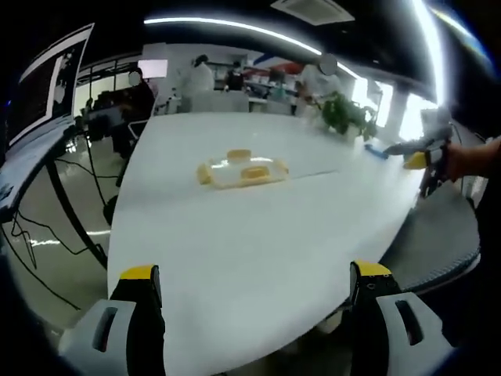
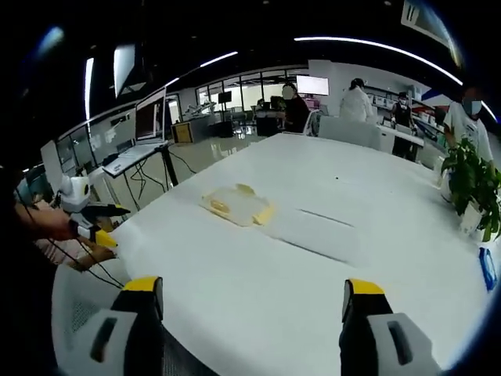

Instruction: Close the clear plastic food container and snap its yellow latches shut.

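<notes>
A large white table with a rounded near edge stretches across the left gripper view. Near the middle of the table, well away from every edge, lies the clear plastic food container, low and flat, with yellow latches showing on its sides. Whether the latches are snapped down cannot be told at this distance.

At the bottom of this view the left gripper rises with its two yellow-tipped grey jaws set wide apart, holding nothing, hanging over the near edge of the table and well apart from the container. At the far right edge of the table a person's hand holds the right gripper, also away from the container.

In the right gripper view the same table runs away from the camera, and the container sits toward its middle, with a faint long rectangular mark on the tabletop just beside it. The right gripper shows its two yellow-tipped jaws spread wide at the bottom of the view, empty, over the near edge of the table. At the left edge a hand holds the left gripper beyond the table's edge.

A green potted plant stands at the far right edge of the table. People in white coats stand behind the far end, among desks and monitors.
</notes>
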Demonstrator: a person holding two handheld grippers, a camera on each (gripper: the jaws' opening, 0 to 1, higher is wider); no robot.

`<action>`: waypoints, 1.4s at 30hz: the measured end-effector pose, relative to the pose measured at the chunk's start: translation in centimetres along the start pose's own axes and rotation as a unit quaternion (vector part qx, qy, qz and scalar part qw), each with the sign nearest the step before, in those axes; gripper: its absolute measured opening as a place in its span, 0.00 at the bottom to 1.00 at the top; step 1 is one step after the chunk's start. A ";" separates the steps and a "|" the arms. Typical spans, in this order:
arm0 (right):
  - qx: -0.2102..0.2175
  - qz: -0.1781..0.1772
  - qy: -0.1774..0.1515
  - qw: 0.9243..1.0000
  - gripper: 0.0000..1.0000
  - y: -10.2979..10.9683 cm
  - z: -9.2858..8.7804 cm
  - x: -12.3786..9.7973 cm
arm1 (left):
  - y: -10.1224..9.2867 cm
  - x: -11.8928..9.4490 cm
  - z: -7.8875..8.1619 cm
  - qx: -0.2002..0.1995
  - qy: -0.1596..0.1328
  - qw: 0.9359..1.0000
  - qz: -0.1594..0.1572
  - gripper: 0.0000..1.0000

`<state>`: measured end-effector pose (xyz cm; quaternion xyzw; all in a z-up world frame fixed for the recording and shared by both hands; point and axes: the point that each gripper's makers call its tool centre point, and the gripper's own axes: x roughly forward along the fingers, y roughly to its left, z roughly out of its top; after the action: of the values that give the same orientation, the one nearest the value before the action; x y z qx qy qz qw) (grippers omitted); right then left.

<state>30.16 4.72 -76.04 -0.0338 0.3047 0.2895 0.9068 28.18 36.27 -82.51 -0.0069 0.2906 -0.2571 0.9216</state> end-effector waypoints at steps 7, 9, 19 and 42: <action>-0.027 0.041 0.000 0.999 0.96 1.1 1.2 1.5 | 0.2 -0.1 -0.4 0.000 0.011 1.000 0.017 0.99; -0.012 0.055 -0.006 0.998 0.96 0.9 1.2 2.5 | 0.1 0.1 -0.5 -0.003 0.021 1.000 0.019 0.99; -0.044 0.079 0.006 0.996 0.94 0.7 1.1 5.0 | 0.2 1.2 0.9 0.006 0.037 0.999 0.017 0.98; -0.112 0.116 0.026 0.987 0.91 0.9 1.8 8.4 | 2.1 3.3 2.6 0.046 0.068 0.997 0.007 0.98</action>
<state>36.10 10.14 -79.26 -0.1073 0.2958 0.4240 0.8493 32.92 36.12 -82.42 0.0547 0.3403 -0.2631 0.9011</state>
